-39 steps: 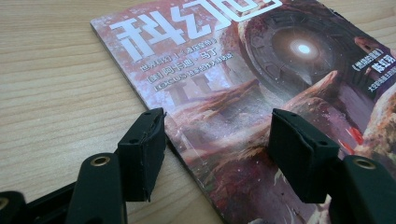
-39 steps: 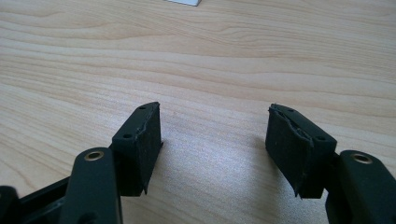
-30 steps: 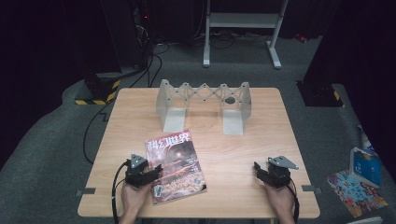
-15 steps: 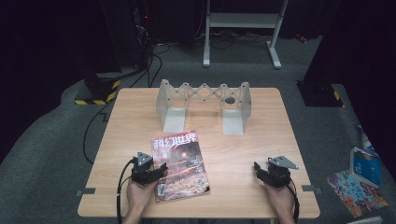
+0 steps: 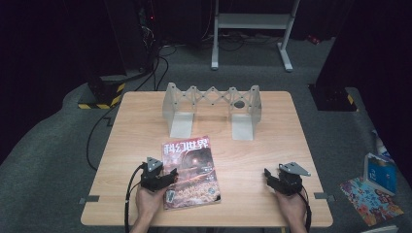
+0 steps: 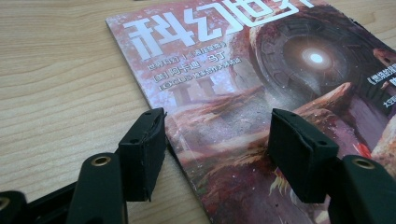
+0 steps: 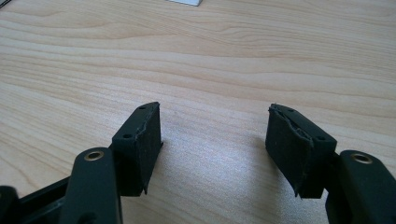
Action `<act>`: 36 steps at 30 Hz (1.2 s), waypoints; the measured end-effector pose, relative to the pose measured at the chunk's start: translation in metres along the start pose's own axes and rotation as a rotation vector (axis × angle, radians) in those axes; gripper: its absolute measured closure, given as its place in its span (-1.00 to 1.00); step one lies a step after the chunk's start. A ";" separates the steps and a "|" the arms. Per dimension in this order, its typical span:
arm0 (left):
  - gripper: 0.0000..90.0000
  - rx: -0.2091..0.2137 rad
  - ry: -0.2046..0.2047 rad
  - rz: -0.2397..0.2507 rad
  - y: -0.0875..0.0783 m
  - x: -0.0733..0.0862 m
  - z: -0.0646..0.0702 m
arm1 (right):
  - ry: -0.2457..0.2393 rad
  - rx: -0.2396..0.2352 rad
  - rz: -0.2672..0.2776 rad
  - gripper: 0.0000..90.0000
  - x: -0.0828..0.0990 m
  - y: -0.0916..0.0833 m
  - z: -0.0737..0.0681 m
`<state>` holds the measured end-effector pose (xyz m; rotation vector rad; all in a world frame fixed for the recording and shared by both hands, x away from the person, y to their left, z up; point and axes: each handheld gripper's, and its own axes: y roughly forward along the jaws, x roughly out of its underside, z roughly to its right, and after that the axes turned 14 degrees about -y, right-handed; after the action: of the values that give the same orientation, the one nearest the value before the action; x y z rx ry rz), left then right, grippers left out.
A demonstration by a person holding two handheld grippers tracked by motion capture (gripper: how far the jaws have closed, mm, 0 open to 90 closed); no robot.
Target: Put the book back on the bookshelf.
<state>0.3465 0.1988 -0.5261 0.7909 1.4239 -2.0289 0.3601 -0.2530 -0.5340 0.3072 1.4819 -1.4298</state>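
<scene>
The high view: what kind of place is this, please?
Probably a lab or studio set up for recording: a lone wooden table on grey carpet, dark surroundings, loose cables on the floor and a white metal stand behind.

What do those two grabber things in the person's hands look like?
Both are black. The left gripper and right gripper each carry a grey three-cornered plate on top and trail a black cable. Their fingers are flat black blocks with small screw holes and brass rivets.

A grey folding rack (image 5: pixel 212 108) stands at the wooden table's (image 5: pixel 272 145) far side, colourful booklets (image 5: pixel 371 200) on the floor.
</scene>
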 end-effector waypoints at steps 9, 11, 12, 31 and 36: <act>-0.17 -0.002 0.025 -0.012 0.004 -0.003 0.008 | 0.000 -0.001 0.000 -0.21 0.000 0.000 0.000; -0.17 0.002 0.024 -0.014 0.005 -0.003 0.010 | 0.000 -0.001 0.001 -0.21 0.000 0.000 0.000; -0.17 0.002 0.024 -0.014 0.005 -0.003 0.010 | 0.000 -0.001 0.001 -0.21 0.000 0.000 0.000; -0.18 0.009 0.046 -0.015 0.015 -0.006 0.027 | 0.001 -0.002 0.002 -0.21 0.000 0.000 0.000; -0.18 0.009 0.047 -0.014 0.016 -0.006 0.029 | 0.001 -0.002 0.002 -0.21 0.000 0.000 0.000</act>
<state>0.3572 0.1672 -0.5241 0.8400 1.4501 -2.0412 0.3598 -0.2529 -0.5342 0.3085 1.4835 -1.4265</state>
